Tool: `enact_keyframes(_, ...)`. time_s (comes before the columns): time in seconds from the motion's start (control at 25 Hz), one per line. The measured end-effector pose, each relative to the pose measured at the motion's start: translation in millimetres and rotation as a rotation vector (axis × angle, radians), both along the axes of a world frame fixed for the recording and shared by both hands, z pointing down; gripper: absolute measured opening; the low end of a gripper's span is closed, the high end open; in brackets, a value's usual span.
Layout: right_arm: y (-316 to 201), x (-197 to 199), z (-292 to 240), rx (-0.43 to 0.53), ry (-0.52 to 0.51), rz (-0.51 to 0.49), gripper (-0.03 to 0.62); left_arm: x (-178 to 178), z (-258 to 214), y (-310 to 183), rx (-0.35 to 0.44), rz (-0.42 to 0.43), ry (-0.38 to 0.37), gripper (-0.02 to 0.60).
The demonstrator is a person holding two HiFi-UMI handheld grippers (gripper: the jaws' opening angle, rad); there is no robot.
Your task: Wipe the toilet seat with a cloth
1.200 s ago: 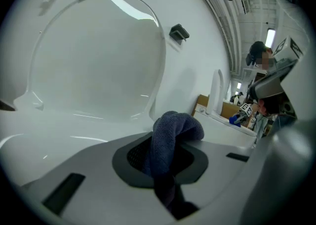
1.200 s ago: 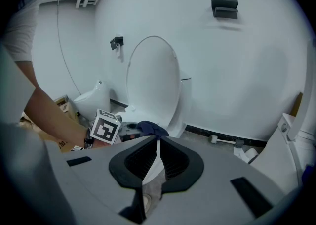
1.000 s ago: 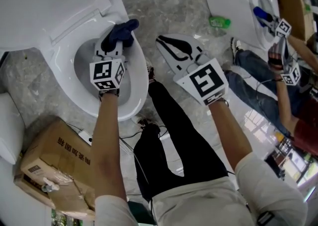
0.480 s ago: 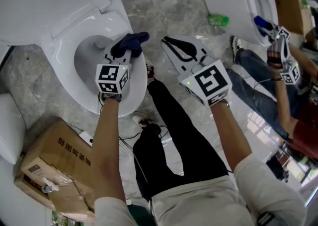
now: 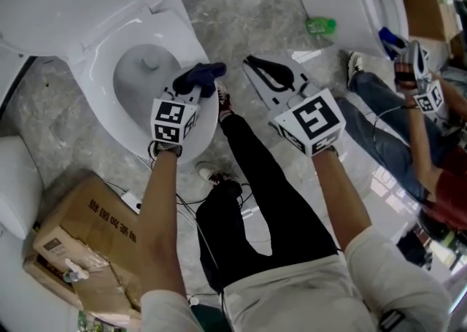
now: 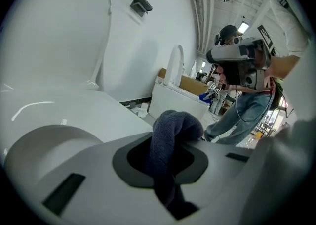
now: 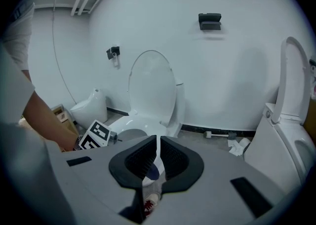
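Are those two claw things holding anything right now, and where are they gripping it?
The left gripper pinches the dark blue cloth at a bunched fold, with a loop bulging past its jaws. The right gripper is shut on nothing.

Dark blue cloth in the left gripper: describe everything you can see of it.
The dark blue cloth looks like soft, ribbed terry fabric, bunched into a rounded fold. The left gripper has its jaws shut on it. The fold bulges past the tips and a tail hangs below. It sits over the rim of the white toilet seat, apparently touching it.
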State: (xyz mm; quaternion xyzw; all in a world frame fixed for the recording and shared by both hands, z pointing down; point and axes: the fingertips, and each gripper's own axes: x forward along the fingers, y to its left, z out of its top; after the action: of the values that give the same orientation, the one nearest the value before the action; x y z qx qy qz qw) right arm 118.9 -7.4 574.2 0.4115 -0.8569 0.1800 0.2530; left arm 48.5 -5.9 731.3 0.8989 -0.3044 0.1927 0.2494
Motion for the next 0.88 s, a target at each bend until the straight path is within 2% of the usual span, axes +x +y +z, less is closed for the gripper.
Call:
enact_keyframes(0.32, 21, -2, -10, 0.026, -0.062, 0.033, 0.044, -1, 5, 47, -0.077, 0.082, -0.004, 0.037)
enact_keyframes(0.72, 50, -13, -16, 0.064, -0.044, 0.039, 0.044, -9, 8, 101, -0.081, 0.258, -0.075, 0.037)
enact_keyframes(0.88, 65, -20, -15, 0.075, -0.043, 0.038, 0.044, -20, 10, 119, -0.111, 0.294, -0.090, 0.037)
